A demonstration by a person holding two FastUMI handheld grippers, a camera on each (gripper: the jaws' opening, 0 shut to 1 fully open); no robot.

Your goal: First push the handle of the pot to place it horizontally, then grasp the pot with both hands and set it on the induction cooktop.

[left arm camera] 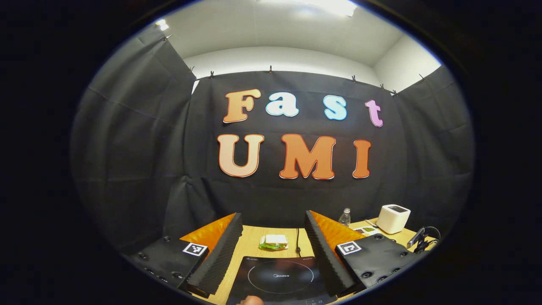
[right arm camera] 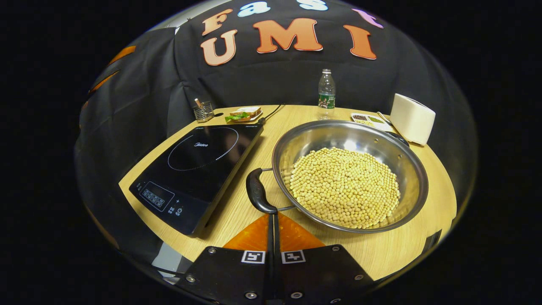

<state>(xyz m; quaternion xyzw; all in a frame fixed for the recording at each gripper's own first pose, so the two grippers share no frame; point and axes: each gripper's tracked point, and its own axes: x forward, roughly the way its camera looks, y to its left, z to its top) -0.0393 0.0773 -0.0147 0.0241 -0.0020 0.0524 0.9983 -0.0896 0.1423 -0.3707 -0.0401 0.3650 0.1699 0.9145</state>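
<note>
Right hand-held gripper (right arm camera: 271, 218) has its fingers squeezed together, holding nothing, with the tips right at the near black handle (right arm camera: 257, 191) of the pot (right arm camera: 349, 174). That steel pot, full of soybeans (right arm camera: 345, 186), sits on the bench (right arm camera: 250, 212) just beside the induction cooktop (right arm camera: 199, 167). Left hand-held gripper (left arm camera: 274, 250) is wide open, holding nothing, over the cooktop. Nudge the handle gently sideways so no beans spill.

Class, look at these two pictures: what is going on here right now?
A person works two handheld grippers at a wooden table. The right gripper, shut, points at the near handle of a bean-filled pot sitting beside the induction cooktop. The left gripper hovers open over the cooktop. The pot is not on it yet.
</note>
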